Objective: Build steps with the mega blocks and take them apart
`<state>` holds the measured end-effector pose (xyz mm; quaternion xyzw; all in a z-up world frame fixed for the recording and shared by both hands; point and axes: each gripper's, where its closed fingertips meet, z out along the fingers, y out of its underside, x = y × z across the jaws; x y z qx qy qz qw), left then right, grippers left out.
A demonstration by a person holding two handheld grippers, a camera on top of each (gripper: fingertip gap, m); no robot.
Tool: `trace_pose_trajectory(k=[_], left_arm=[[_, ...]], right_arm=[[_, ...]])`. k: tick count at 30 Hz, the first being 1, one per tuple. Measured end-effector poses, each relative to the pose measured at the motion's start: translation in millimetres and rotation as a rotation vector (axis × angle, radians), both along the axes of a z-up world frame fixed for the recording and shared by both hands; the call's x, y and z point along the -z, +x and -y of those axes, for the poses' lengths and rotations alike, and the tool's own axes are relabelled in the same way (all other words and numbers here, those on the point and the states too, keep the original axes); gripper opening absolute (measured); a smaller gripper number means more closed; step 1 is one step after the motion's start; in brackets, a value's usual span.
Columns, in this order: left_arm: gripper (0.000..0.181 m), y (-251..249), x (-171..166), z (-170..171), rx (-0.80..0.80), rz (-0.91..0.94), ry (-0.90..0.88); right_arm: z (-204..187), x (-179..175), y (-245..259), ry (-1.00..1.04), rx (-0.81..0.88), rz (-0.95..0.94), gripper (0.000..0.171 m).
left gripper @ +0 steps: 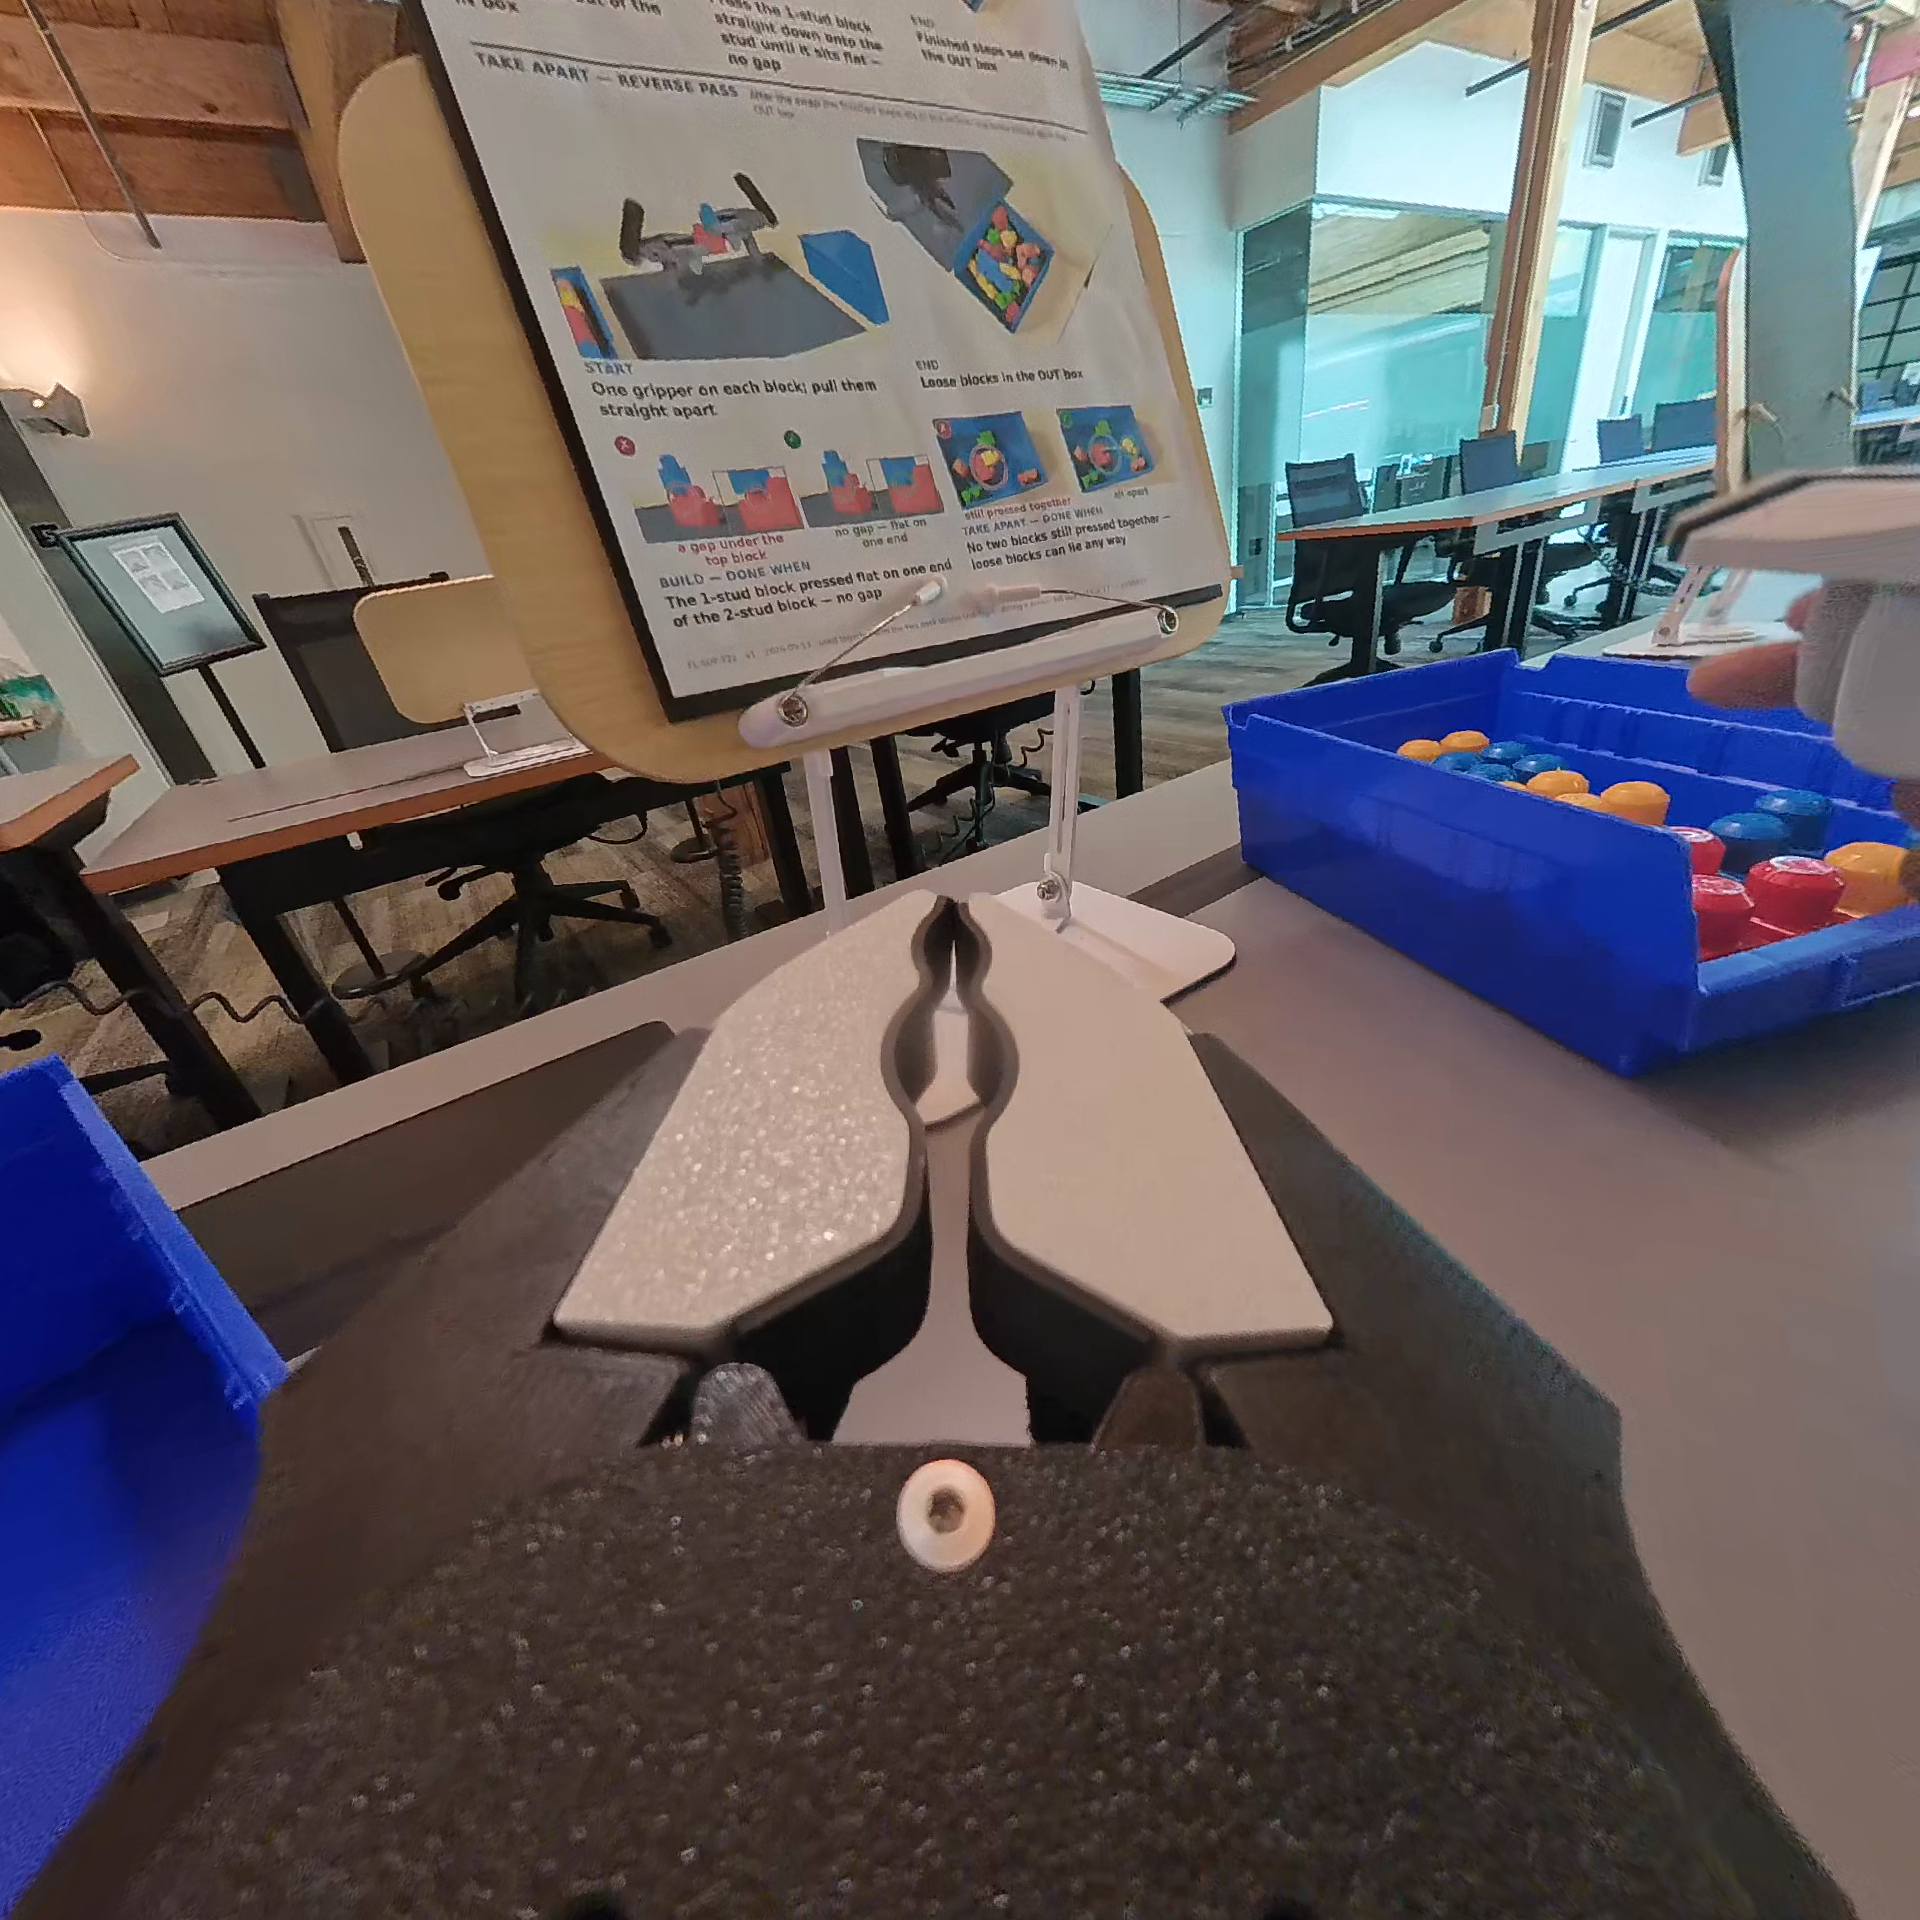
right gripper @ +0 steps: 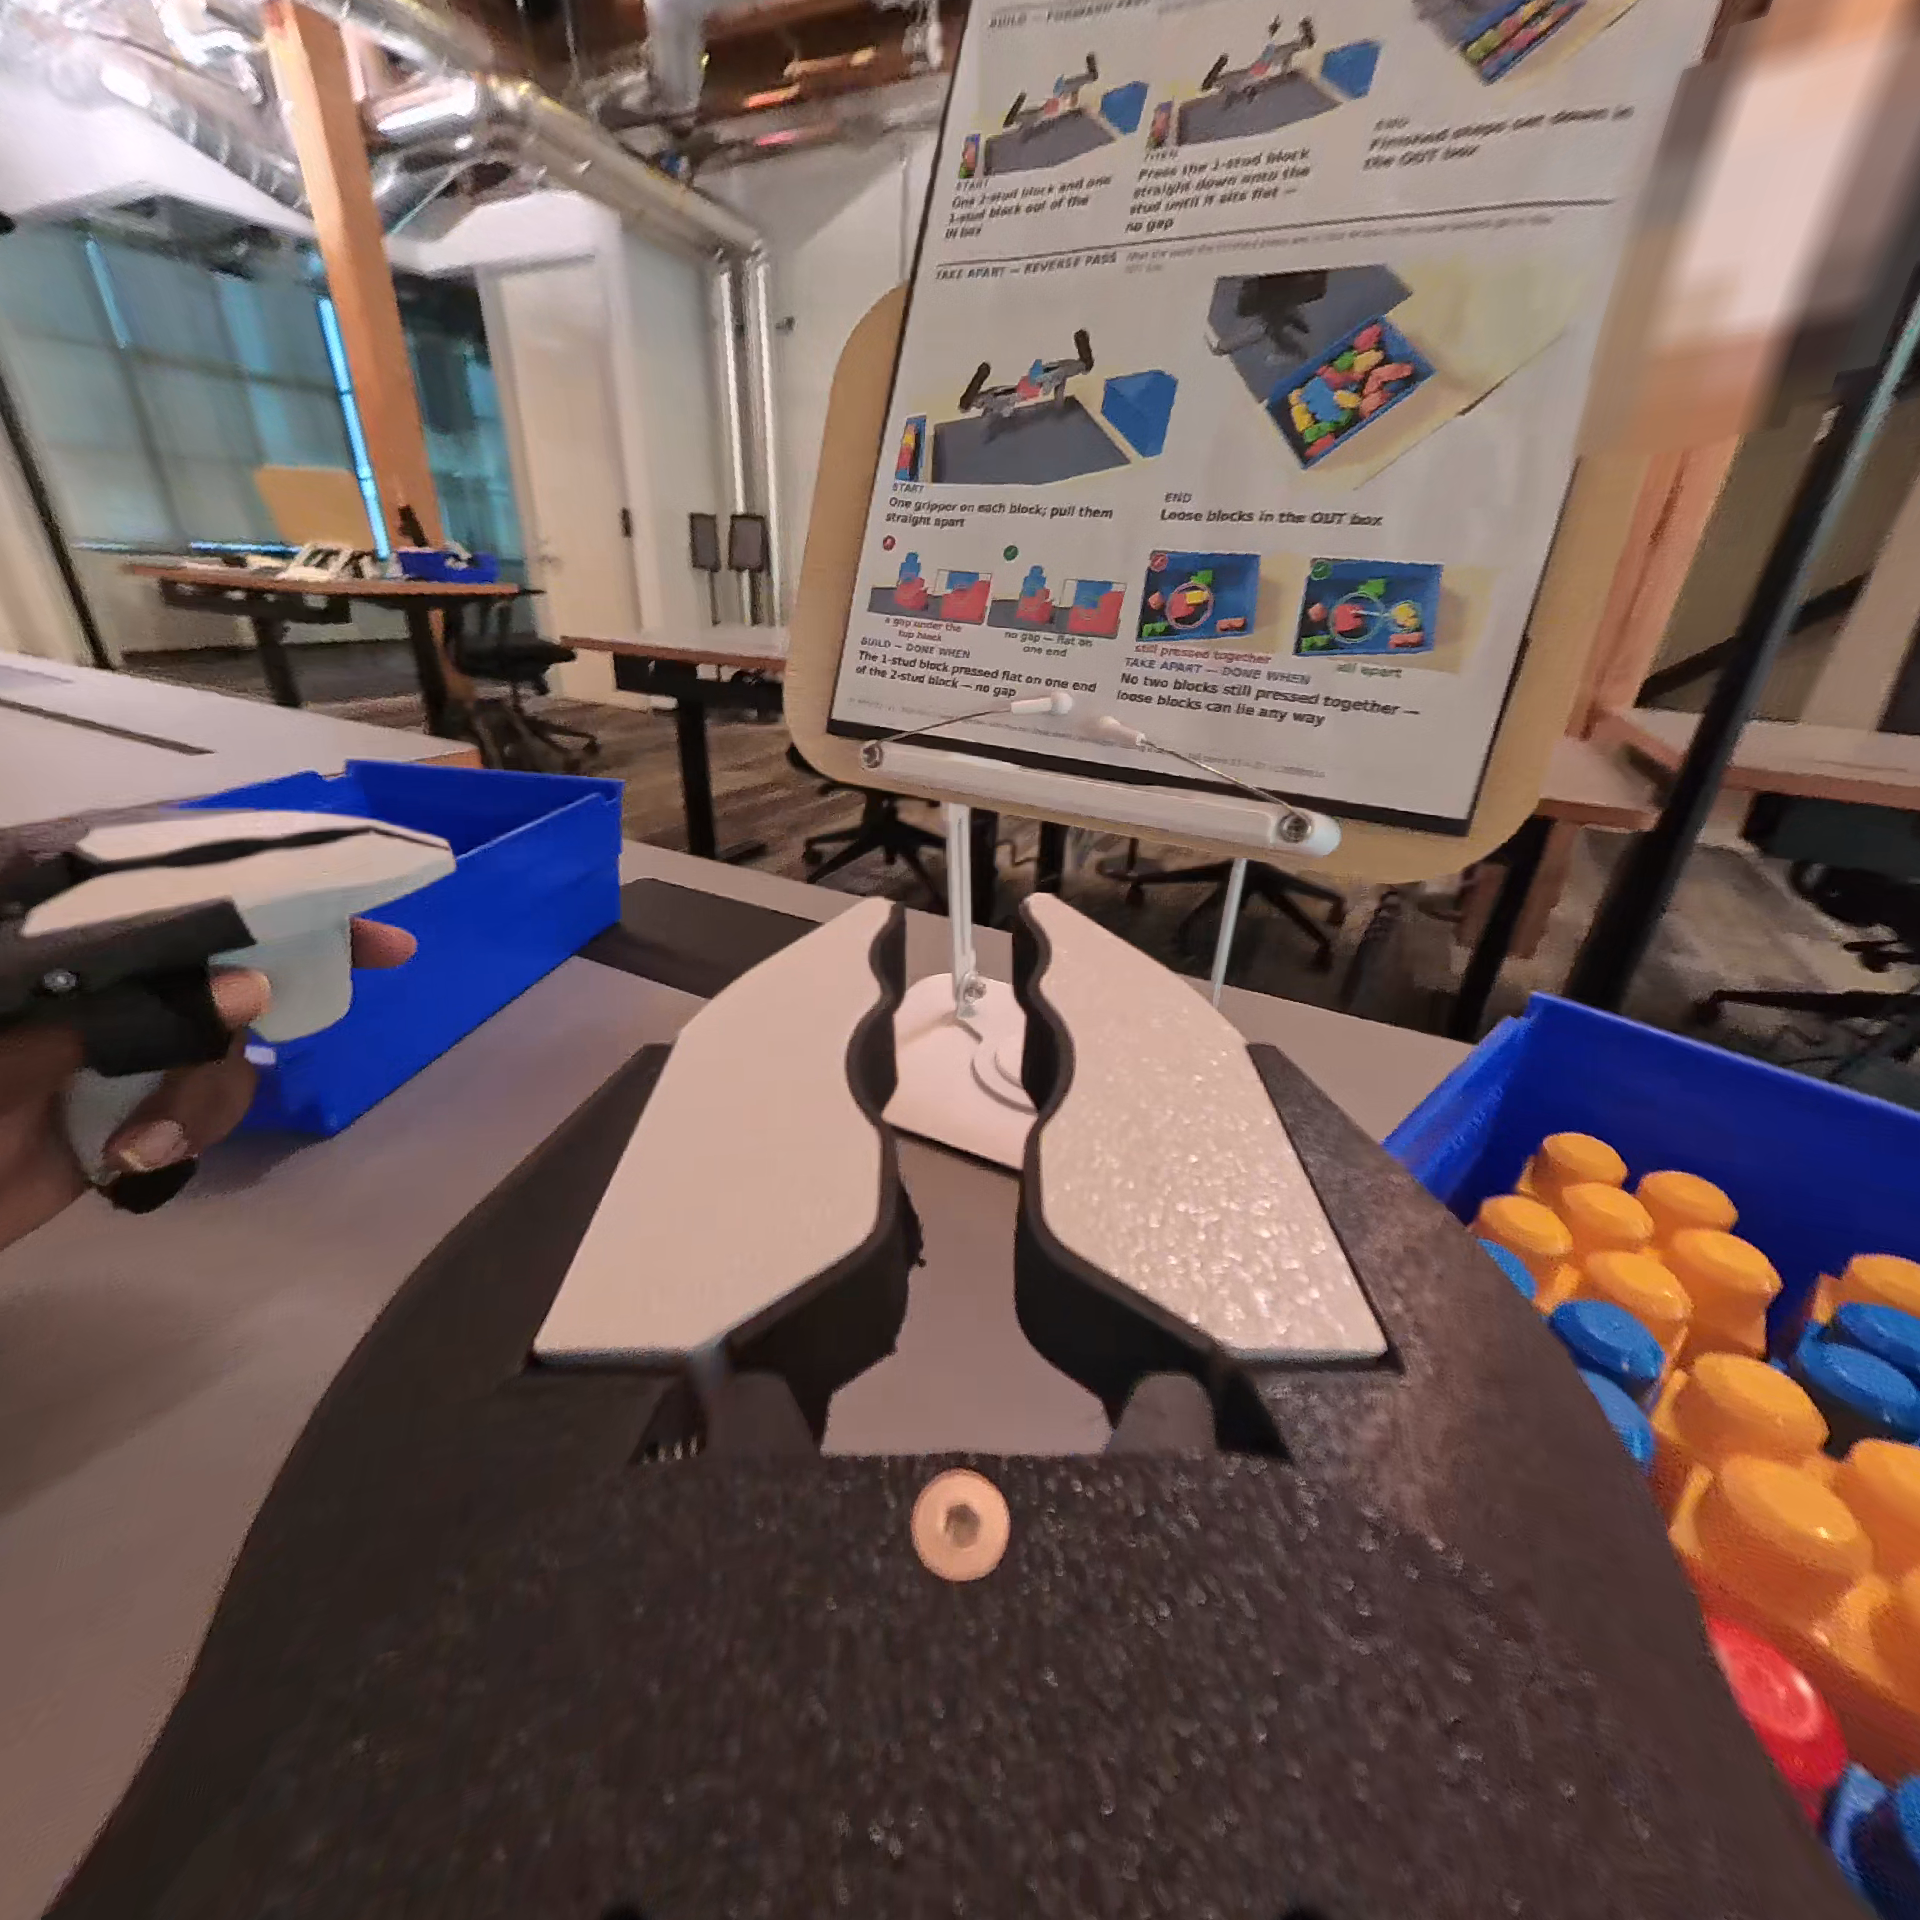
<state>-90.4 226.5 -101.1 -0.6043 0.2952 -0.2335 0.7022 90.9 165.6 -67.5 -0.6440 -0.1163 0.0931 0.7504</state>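
Note:
My left gripper [left gripper: 953, 920] is shut and empty, its fingertips touching, held above the grey table and pointing at the sign stand. My right gripper [right gripper: 956, 914] is open and empty, with a clear gap between the fingers. A blue bin [left gripper: 1455, 935] to the right holds several orange, blue and red mega blocks [left gripper: 1636, 800]. In the right wrist view the same blocks [right gripper: 1704, 1382] lie just right of the right gripper, inside the blue bin [right gripper: 1621, 1081]. The left gripper [right gripper: 260, 862] also shows at the left of the right wrist view, held by a hand [right gripper: 125, 1101].
A second blue bin [right gripper: 499, 904] stands at the left; its inside is hidden, and its corner shows in the left wrist view [left gripper: 94, 1403]. An instruction sheet on a wooden stand [left gripper: 831, 343] rises straight ahead on a white base [left gripper: 1132, 925]. A dark mat [left gripper: 436, 1143] covers the table middle. One gripper's finger ends stand about 20 cm off the other's.

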Motion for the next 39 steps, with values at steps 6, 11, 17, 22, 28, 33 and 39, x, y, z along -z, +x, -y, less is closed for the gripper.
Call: trace_pose_trajectory(k=[6,11,17,22,28,33,39], left_arm=[[0.0,-1.7,-21.5,3.5,-0.047,-0.003,0.059],[0.0,-50.5,-86.9,3.9,-0.217,0.029,0.123],[0.056,-198.0,-120.9,-8.6,-0.531,0.123,-0.02],[0.082,-301.2,-81.1,-4.2,-0.74,0.121,-0.193],[0.097,-328.8,18.5,3.1,-0.8,0.042,-0.422],[0.102,-319.2,71.3,-4.4,-0.816,-0.049,-0.534],[0.036,-310.4,105.4,-11.8,-0.788,-0.061,-0.654]], right_arm=[[0.0,13.1,13.2,0.031,0.075,0.053,0.0],[-0.2,14.6,26.9,0.028,0.101,0.038,0.0],[1.2,10.6,32.0,0.043,0.113,0.014,0.0],[2.2,8.4,33.4,0.047,0.117,0.005,0.0],[0.6,11.8,34.6,0.034,0.119,0.009,0.0],[0.2,15.2,34.5,0.022,0.114,0.018,0.0],[-0.5,17.6,32.5,0.011,0.098,0.029,0.0]])
